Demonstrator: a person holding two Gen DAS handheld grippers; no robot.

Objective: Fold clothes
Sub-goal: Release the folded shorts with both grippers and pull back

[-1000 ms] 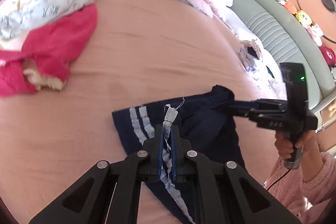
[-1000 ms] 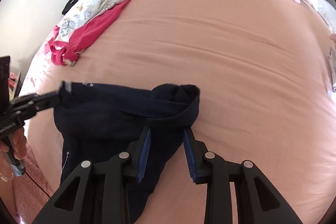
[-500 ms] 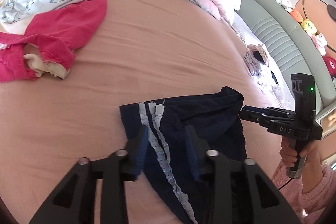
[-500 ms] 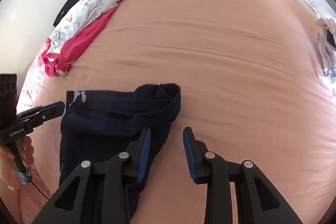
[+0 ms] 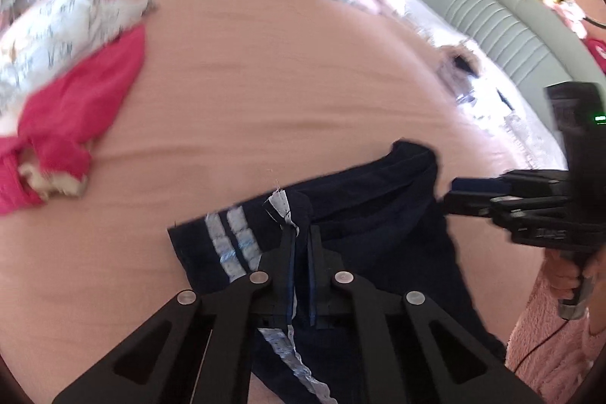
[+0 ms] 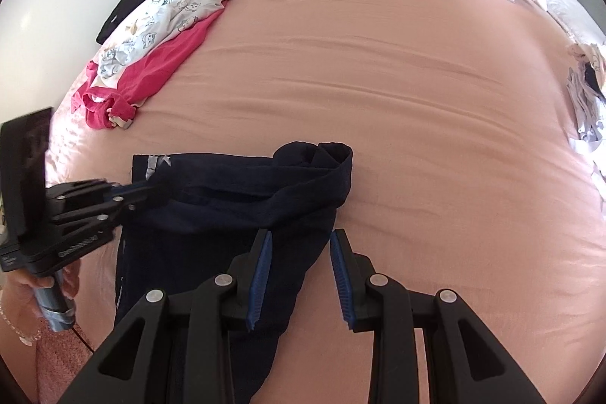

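The left tool (image 5: 301,241), open half a second ago, is again pinching the navy garment's (image 6: 227,214) striped edge; the right tool (image 6: 299,248) is hovering half-open, holding nothing.

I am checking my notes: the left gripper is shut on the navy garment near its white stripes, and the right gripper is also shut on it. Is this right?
Not quite. The left gripper is shut on the navy garment near its white stripes, but the right gripper is open: the right wrist view shows its blue pads apart, with only the garment's edge lying between them.

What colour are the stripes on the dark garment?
Pale blue-white stripes on the navy garment; clearest in the left wrist view.
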